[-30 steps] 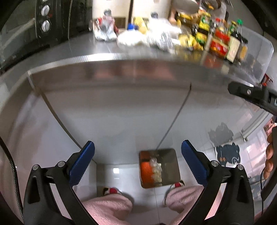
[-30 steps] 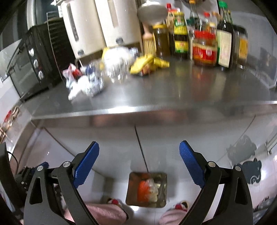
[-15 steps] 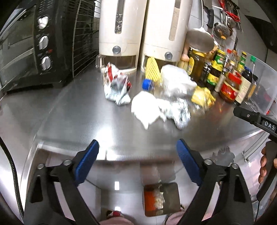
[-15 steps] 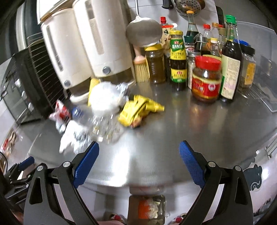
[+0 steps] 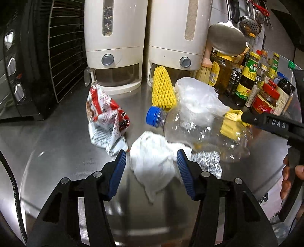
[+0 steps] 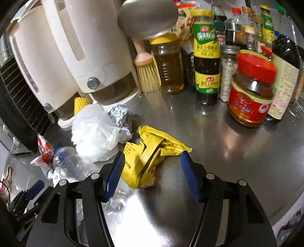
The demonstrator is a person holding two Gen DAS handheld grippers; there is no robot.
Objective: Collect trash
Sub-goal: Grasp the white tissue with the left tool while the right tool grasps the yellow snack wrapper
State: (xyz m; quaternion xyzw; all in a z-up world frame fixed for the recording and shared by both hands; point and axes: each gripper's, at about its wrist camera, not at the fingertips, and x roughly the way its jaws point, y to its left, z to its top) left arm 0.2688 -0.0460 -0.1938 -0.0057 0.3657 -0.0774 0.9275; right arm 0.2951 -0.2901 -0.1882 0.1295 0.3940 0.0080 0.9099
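Observation:
Trash lies on the steel counter [image 5: 57, 152]. A crumpled white tissue [image 5: 153, 161] sits between the fingers of my open left gripper [image 5: 151, 169]. Around it lie a red-and-white snack bag [image 5: 104, 117], a crushed clear bottle with a blue cap [image 5: 199, 133], a white plastic bag [image 5: 197, 98], a yellow foam net [image 5: 163, 89] and foil [image 5: 207, 159]. My open right gripper [image 6: 152, 174] straddles a yellow wrapper [image 6: 150, 153], beside the plastic bag [image 6: 93, 133], foil ball [image 6: 121, 115] and bottle [image 6: 70, 163]. The right gripper also shows in the left wrist view [image 5: 273, 125].
Two white dispensers [image 5: 114, 38] stand at the back, a black oven [image 5: 24, 57] at the left. Sauce bottles and jars [image 6: 250, 91], a brush [image 6: 146, 76] and a ladle [image 6: 148, 17] crowd the back right of the counter.
Both grippers have risen from below the counter edge and moved forward over the counter. The left now frames the tissue, the right frames the yellow wrapper. The bin on the floor has left view.

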